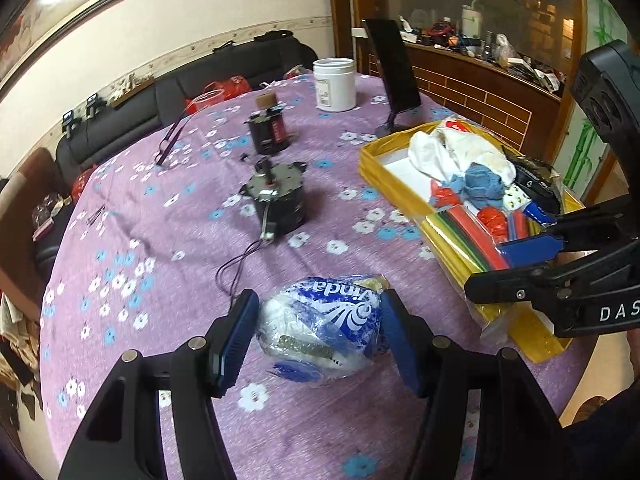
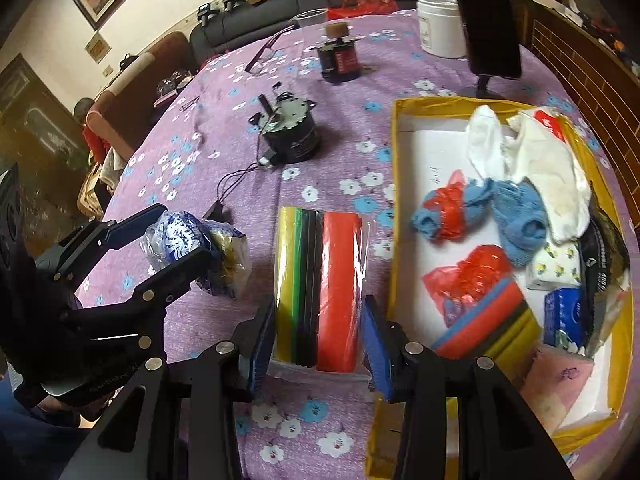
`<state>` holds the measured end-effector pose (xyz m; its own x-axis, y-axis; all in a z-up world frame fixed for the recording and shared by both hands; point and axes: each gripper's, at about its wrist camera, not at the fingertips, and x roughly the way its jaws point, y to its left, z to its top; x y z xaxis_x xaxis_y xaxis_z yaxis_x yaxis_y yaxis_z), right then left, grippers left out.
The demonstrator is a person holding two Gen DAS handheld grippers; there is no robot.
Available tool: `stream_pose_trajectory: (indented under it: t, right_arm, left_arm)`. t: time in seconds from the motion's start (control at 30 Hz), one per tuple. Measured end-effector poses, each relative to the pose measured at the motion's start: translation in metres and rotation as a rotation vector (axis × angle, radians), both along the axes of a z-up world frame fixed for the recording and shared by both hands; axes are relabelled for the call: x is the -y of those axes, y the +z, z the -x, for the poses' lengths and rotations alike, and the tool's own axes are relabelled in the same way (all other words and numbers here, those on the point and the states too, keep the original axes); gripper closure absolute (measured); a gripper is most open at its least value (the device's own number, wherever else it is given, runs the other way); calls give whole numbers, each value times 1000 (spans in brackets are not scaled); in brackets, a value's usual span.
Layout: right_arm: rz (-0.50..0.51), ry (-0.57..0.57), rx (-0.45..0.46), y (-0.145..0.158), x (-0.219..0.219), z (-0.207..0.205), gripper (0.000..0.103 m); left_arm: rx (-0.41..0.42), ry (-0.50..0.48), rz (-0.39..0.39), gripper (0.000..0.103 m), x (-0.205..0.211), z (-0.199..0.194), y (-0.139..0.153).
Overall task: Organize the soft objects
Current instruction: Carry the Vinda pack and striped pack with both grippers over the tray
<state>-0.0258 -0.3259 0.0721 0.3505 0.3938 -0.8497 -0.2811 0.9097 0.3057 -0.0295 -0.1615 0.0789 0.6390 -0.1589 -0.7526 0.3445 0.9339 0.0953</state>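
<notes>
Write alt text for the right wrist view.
The right gripper clamps a bagged pack of coloured sheets above a purple floral tablecloth. To the right, a yellow box holds socks, red bags and tissue packs; to the left, the left gripper grips a blue-and-white plastic bundle.

Open purple flowered cloth on the desk (image 1: 168,320) lay clear ahead of me; the grey metal motor (image 1: 276,200) and the crowded yellow cardboard box (image 2: 394,184) hemmed it.
</notes>
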Motion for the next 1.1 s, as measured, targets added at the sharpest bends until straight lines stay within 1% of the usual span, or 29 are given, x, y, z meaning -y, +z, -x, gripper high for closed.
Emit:
stream_pose_trajectory:
  t: [0.63, 0.9, 1.1]
  right_arm:
    - [-32, -106, 21, 10, 66, 4, 58]
    - [-32, -171, 25, 13, 100, 9, 58]
    - [-24, -241, 41, 16, 131, 16, 58]
  left_arm:
    - [20, -83, -17, 41, 57, -14, 7]
    - [19, -133, -12, 41, 88, -20, 7]
    - [11, -180, 0, 41, 114, -24, 5]
